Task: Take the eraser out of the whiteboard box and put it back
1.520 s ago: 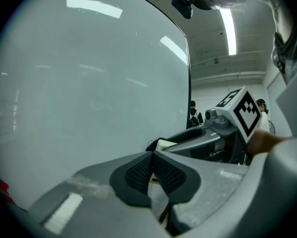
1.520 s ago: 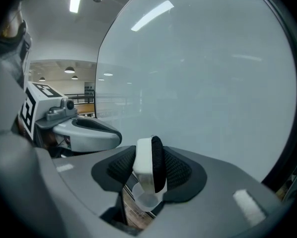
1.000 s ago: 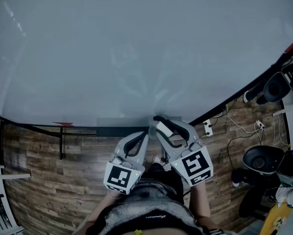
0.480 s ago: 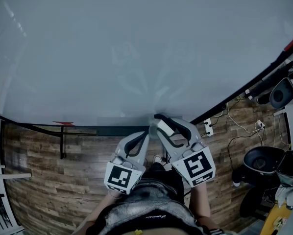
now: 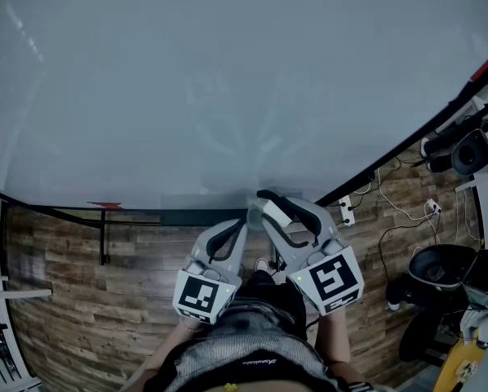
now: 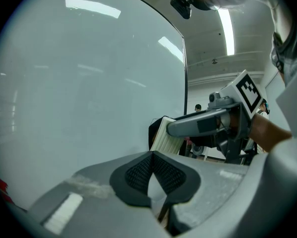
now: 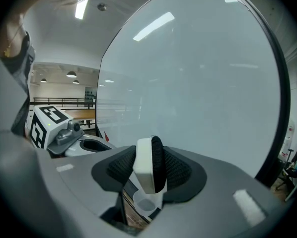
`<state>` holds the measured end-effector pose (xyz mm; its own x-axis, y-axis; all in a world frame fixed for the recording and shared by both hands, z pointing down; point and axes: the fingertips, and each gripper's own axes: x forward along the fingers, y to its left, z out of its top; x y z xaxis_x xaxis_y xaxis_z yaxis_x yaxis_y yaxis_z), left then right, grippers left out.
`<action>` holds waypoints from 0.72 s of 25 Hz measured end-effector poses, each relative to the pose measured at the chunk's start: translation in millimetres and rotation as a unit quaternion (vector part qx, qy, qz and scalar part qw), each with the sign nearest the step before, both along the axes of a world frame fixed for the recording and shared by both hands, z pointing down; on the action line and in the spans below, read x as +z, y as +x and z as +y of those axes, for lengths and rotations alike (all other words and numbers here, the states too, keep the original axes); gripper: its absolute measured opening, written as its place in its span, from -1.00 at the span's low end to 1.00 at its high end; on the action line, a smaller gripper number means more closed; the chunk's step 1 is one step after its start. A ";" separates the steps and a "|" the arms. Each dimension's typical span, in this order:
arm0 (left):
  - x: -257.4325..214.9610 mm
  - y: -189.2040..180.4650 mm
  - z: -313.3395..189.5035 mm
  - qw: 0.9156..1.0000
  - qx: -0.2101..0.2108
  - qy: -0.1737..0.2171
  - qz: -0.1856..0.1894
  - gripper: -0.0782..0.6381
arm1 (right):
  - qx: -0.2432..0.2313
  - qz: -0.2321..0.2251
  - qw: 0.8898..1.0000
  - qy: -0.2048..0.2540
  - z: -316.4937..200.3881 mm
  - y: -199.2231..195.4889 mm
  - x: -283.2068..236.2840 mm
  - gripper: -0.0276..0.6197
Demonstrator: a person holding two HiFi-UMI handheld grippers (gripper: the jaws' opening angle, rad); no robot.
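Right gripper view: right claw (image 7: 150, 171) clamps white-backed black felt eraser (image 7: 143, 165), position unchanged, probably awaiting return; left claw (image 6: 152, 175) closed, empty.

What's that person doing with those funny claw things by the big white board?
A person stands at the whiteboard with a gripper in each hand. The right gripper is clamped on the eraser, holding it near the board's lower edge. The left gripper is shut and empty beside it.
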<state>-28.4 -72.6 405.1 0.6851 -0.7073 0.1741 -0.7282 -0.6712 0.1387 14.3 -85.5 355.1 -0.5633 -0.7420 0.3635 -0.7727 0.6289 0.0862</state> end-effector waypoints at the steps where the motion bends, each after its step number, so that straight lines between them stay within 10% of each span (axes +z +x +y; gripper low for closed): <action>1: 1.0 -0.3 -0.2 1.000 0.004 0.008 -0.006 -0.78 | 0.000 -0.001 1.000 0.000 0.4 0.0 -0.6 -0.38; 18: -1.3 2.2 7.2 1.000 0.007 0.020 -0.019 -0.78 | -0.004 -0.003 1.000 0.000 9.6 1.0 -4.6 -0.38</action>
